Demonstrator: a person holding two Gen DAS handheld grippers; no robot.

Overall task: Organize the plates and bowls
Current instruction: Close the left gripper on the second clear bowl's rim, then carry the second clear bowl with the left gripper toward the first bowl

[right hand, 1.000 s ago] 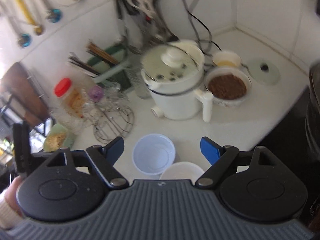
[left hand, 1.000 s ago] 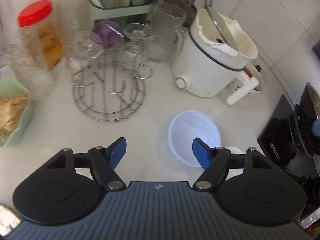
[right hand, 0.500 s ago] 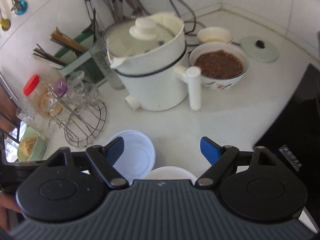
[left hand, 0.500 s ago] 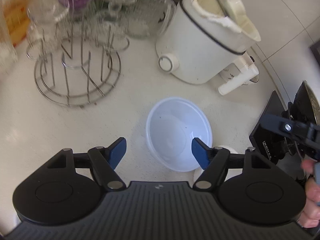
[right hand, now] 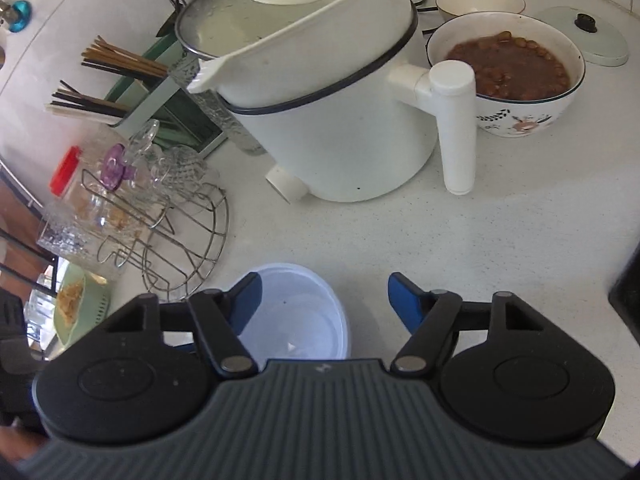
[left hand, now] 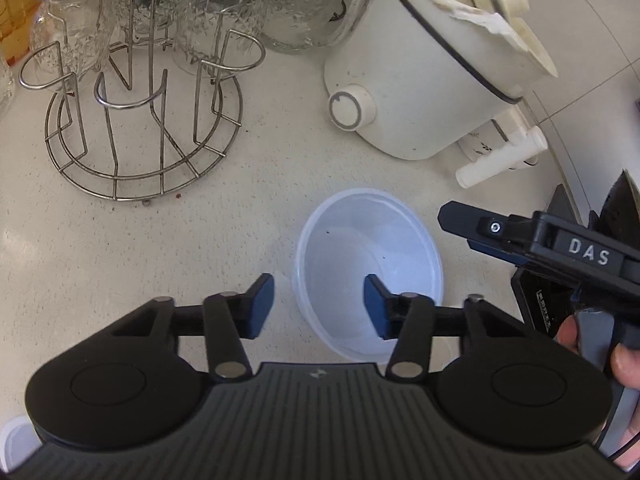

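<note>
A pale translucent plastic bowl [left hand: 370,264] sits empty on the white counter. My left gripper [left hand: 318,306] is open, its jaws straddling the bowl's near left rim, one finger over the inside and one outside. The bowl also shows in the right wrist view [right hand: 298,318], just beyond my right gripper [right hand: 324,302], which is open and hovers over it; the left blue finger [right hand: 246,304] overlaps the bowl's left rim. My right gripper also shows in the left wrist view [left hand: 532,240], coming in from the right. A second white bowl seen earlier is hidden under the grippers.
A white electric pot [right hand: 320,100] with a side handle stands behind the bowl. A wire glass rack [left hand: 136,100] with upturned glasses is at the left. A bowl of brown food [right hand: 508,72], a small bowl [right hand: 480,0] and a lid [right hand: 584,36] lie at the back right. A black cooktop [right hand: 628,292] borders the right.
Both grippers have moved forward and down towards the plastic bowl. The left gripper's jaws now straddle its rim. The right gripper has come into the left wrist view.
</note>
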